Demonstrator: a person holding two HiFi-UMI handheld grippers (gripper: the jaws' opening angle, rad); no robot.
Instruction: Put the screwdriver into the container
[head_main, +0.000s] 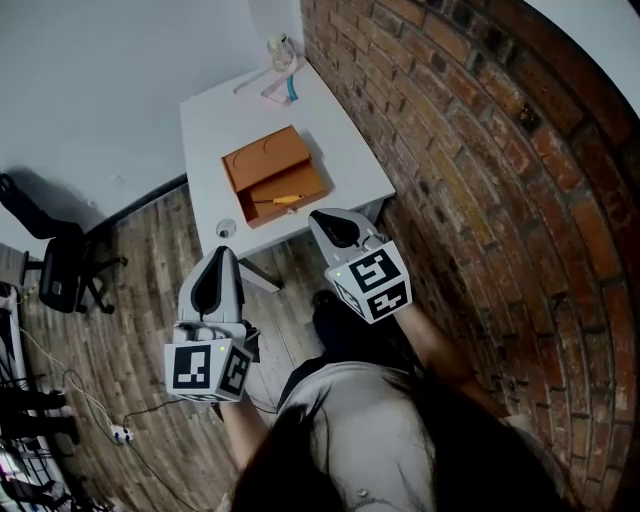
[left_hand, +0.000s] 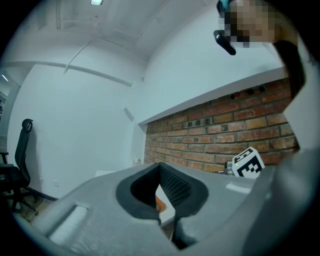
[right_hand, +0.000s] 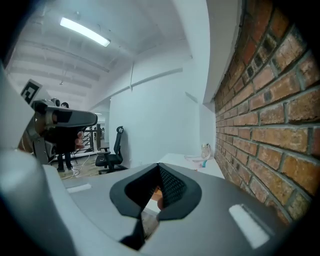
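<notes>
An orange-brown container (head_main: 262, 157) lies open on the white table (head_main: 340, 140). The screwdriver (head_main: 278, 201), with a yellow handle, lies inside the container's nearer half. Both grippers are held in the air short of the table's near edge, above the wooden floor. My left gripper (head_main: 218, 252) is shut with nothing in it, and its tips (left_hand: 160, 166) meet. My right gripper (head_main: 326, 216) is also shut and empty, nearer the container's front right corner. In the right gripper view its jaws (right_hand: 159, 167) are together.
A brick wall (head_main: 480, 180) runs along the table's right side. A small white round object (head_main: 226, 229) sits at the table's near left corner, and a cup with small items (head_main: 281, 60) at the far end. An office chair (head_main: 65, 265) stands left.
</notes>
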